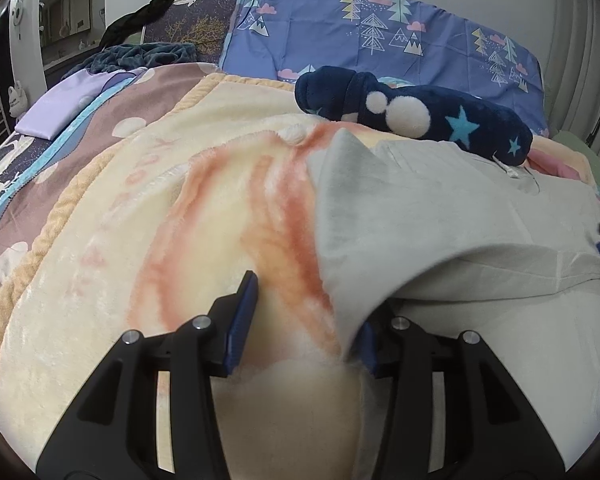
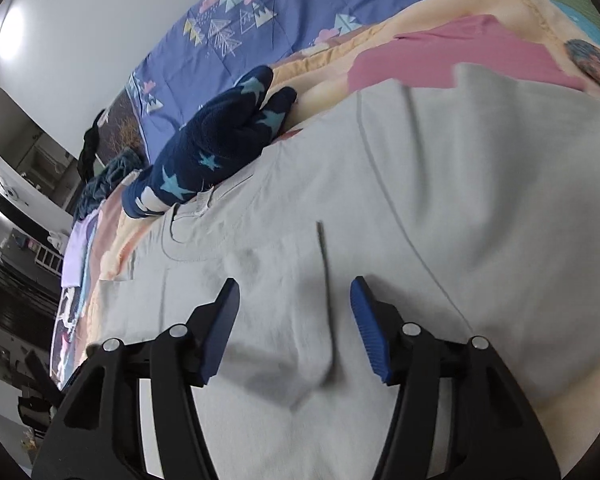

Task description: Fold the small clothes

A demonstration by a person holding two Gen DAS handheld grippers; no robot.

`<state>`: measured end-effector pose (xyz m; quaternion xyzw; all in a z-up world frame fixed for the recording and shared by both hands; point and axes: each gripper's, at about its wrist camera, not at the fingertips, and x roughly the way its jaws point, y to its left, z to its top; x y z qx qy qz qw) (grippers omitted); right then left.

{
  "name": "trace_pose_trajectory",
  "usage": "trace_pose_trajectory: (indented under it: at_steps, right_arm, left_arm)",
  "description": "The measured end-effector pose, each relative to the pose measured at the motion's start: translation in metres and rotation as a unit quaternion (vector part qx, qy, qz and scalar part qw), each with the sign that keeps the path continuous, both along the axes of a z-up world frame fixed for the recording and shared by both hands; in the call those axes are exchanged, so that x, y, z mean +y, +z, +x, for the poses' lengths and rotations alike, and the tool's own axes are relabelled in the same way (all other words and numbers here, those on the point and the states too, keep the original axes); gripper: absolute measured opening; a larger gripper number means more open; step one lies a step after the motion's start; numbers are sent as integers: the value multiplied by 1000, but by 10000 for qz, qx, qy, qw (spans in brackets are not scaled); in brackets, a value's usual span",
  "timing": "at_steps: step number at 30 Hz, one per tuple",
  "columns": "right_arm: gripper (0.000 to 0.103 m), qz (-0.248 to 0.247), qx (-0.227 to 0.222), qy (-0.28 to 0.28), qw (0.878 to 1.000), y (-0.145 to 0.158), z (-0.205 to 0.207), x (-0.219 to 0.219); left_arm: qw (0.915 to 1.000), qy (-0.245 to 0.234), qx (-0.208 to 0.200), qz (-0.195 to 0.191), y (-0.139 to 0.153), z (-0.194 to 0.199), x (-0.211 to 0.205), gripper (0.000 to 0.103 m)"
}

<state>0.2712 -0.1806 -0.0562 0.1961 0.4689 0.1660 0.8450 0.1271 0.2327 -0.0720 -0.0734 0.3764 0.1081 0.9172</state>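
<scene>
A light grey T-shirt [image 1: 440,208] lies spread on a cream and orange fleece blanket [image 1: 160,220], its neckline and tag toward the far side. In the left wrist view my left gripper [image 1: 312,296] stands at the shirt's left edge. Its left finger [image 1: 242,312] is bare over the blanket, and the lifted hem drapes over the right finger and hides it; the pads are apart. In the right wrist view my right gripper [image 2: 295,282] hovers open over the T-shirt [image 2: 460,180], with a raised crease of cloth between its fingers, which do not touch it.
A navy plush toy with blue stars [image 1: 412,116] [image 2: 220,144] lies just beyond the shirt's collar. A pink garment [image 2: 460,52] lies past the shirt on the right. A blue quilt with tree prints [image 1: 380,32] lines the wall. A lilac folded cloth [image 1: 56,116] sits far left.
</scene>
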Motion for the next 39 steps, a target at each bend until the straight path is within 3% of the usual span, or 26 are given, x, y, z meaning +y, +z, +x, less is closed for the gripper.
trace_pose_trajectory:
  at_steps: [1,2,3,4,8,11,13,15,16,18,20,22,24,26,27,30,34,39]
  right_arm:
    - [58,-166,-62,61,9998,-1,7,8]
    - [48,-342,-123,138,9992,0,11,16]
    - [29,-524,-150,280,9981,1,14,25]
    - [2,-599,-147,387,9973,2,16,29]
    - [2,-392,-1082,230,9931,49,0,26]
    - [2,-383,-1493,-161,9879,74,-3,2]
    - [2,-732,-1491,-338,9855,67,8,-8]
    - [7,-901,-1198,-398,9879,46,23,-17]
    - [10,-917,-804,-427,9916,30,30,-23]
    - [11,-679,-548,-466,9951,21,29,-33]
    - [27,-445,-688,-535,9952,24,16,-42]
    - [34,-549,-864,-452,9937,32,1,-43]
    - [34,-654,-947,-272,9930,37,-10,-42]
    - [34,-726,-962,-135,9926,42,-18,-38]
    - [34,-740,-966,-109,9925,44,-21,-36]
    - [34,-739,-1026,164,9918,57,-21,-13]
    - [34,-887,-1302,1130,9810,82,-15,74]
    - [34,-1353,-1445,2556,9463,90,-5,226]
  left_arm:
    - [10000,-8,11,-18,-1,1,0,45]
    - [10000,-17,17,-20,-1,1,0,45]
    - [10000,-25,18,-14,-1,1,0,45]
    - [10000,-29,18,-6,-1,1,-1,45]
    - [10000,-27,5,-37,-1,1,-1,46]
    - [9999,-128,-70,-13,2,-1,-4,53]
    - [9993,-328,-168,29,5,-3,-10,55]
    - [9982,-520,-225,185,8,-5,-19,57]
    - [9977,-590,-228,257,9,-6,-22,58]
    - [9970,-682,-212,313,9,-7,-26,58]
    - [9974,-640,-170,289,8,-6,-24,58]
    - [9983,-520,-86,239,6,-4,-19,58]
    - [9990,-428,-24,155,3,-4,-14,56]
    - [9986,-525,-34,62,4,-5,-14,44]
    - [9984,-561,-34,78,4,-6,-15,43]
    - [9980,-620,-62,127,5,-9,-18,42]
    - [9974,-694,-132,-135,6,-14,-13,42]
    - [9964,-764,-126,-333,3,-13,-11,37]
